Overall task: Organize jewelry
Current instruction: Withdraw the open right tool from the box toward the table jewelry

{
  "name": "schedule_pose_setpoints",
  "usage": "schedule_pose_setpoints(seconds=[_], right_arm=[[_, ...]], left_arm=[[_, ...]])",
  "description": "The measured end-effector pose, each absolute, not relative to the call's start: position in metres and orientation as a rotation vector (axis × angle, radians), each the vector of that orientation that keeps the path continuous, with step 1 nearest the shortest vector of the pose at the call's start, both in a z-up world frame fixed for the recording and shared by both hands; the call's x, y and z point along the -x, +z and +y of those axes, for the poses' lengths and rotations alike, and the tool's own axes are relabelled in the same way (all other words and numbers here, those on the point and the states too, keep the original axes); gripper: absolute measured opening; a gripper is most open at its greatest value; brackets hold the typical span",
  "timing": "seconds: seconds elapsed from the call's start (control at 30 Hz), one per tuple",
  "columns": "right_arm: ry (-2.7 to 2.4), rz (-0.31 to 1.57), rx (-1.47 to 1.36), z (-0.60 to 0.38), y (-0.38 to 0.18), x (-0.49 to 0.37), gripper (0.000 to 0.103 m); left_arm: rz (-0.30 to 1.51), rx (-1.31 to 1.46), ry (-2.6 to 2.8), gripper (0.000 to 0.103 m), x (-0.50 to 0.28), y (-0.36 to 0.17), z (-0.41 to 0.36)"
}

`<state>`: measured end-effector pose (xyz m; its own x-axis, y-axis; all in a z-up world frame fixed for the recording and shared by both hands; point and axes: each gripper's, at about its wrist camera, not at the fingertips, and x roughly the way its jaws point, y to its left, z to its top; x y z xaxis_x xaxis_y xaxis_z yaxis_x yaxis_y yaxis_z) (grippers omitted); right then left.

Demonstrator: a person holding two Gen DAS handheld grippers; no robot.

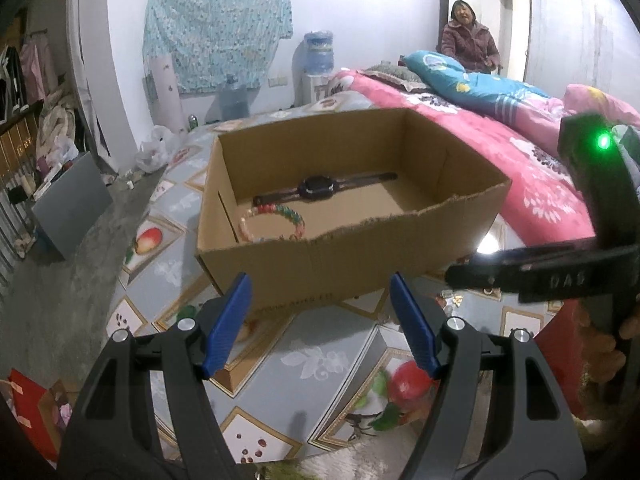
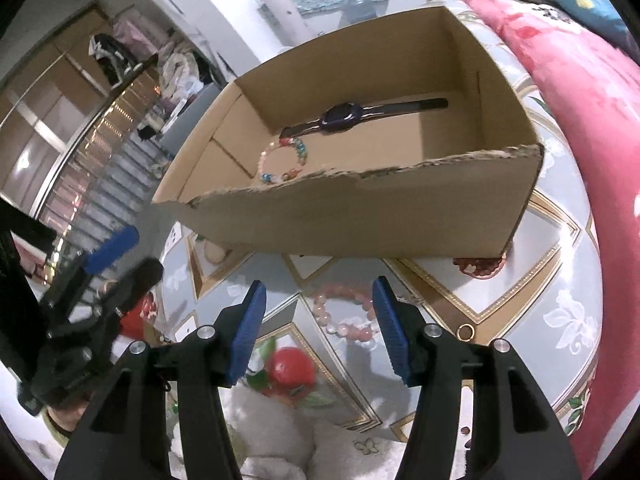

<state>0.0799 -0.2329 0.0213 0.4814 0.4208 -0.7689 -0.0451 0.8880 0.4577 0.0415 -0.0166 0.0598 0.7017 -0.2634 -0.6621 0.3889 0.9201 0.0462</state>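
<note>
An open cardboard box [image 1: 348, 252] [image 2: 360, 216] stands on the patterned bed sheet. Inside it lie a dark watch [image 1: 320, 188] [image 2: 344, 114] and a colourful bead bracelet [image 1: 274, 220] [image 2: 286, 158]. A pink bead bracelet [image 2: 344, 314] lies on the sheet in front of the box, just beyond my right gripper [image 2: 319, 283], whose blue pads stand open with nothing pressed between them. A small gold ring [image 2: 465, 332] lies to its right. My left gripper [image 1: 320, 278] is open and empty in front of the box's near wall.
A pink floral quilt [image 1: 520, 168] [image 2: 592, 128] is piled right of the box. A person [image 1: 470, 40] sits beyond the bed. White fluffy cloth [image 2: 280, 428] lies under the right gripper. The floor and a grey bin [image 1: 72, 204] are to the left.
</note>
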Motion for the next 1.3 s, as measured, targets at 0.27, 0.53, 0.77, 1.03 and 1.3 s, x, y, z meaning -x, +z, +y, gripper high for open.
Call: schedule_pose_setpoints(seconds=[0.27,0.53,0.77,1.03,1.3], right_arm=[[0.273,1.005,-0.444,-0.241,0.020,-0.089,0.045],[0.295,0.940,-0.478,-0.245,0.016,-0.100,0.029],[0.325,0.944,-0.476,-0.244,0.006,-0.112,0.027],[0.393,0.968,-0.550,-0.245,-0.006,-0.122,0.027],[0.410,0.991,-0.579,-0.247,-0.014,-0.134,0.027]], left_arm=[[0.755,-0.137,-0.346,0.055,-0.058,0.043,-0.015],[0.764,-0.084,-0.304,0.029,-0.079,0.030,-0.008],[0.752,-0.023,-0.260,0.027,-0.096,0.029,-0.007],[0.795,0.055,-0.213,0.027,-0.105,0.014,-0.013],[0.841,0.125,-0.181,0.027,-0.120,0.003,-0.016]])
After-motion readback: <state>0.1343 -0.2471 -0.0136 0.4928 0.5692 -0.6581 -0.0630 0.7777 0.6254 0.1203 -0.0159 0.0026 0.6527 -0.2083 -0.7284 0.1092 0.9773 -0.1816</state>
